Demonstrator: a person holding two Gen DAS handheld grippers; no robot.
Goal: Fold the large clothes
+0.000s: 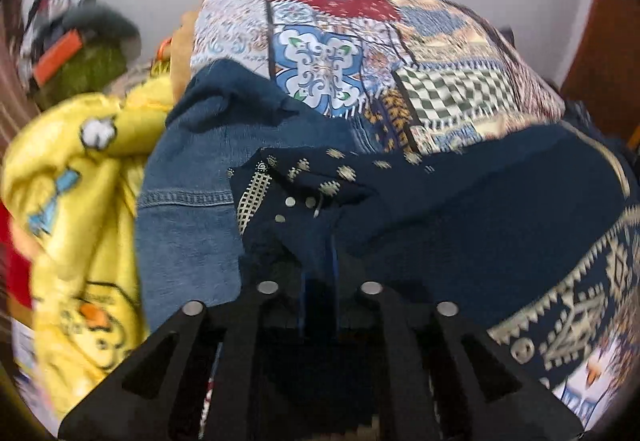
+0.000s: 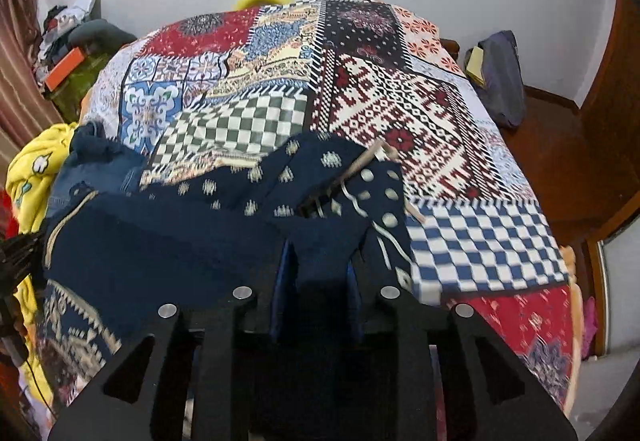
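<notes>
A large navy garment with cream motifs (image 1: 460, 201) (image 2: 168, 237) lies across the near side of a bed with a patchwork sheet (image 1: 440, 53) (image 2: 400, 89). My left gripper (image 1: 318, 269) is shut on the navy garment; the cloth bunches between its blue pads and hides the tips. My right gripper (image 2: 316, 265) is shut on another part of the same garment near its dotted edge and cream ties (image 2: 380, 197). The cloth stretches between the two grippers.
Blue denim clothing (image 1: 192, 201) (image 2: 100, 169) and a yellow printed garment (image 1: 80, 209) (image 2: 32, 169) lie at the bed's left. A cluttered pile with an orange box (image 2: 64, 69) stands at the far left. A dark bag (image 2: 500, 77) sits on the wooden floor at the right.
</notes>
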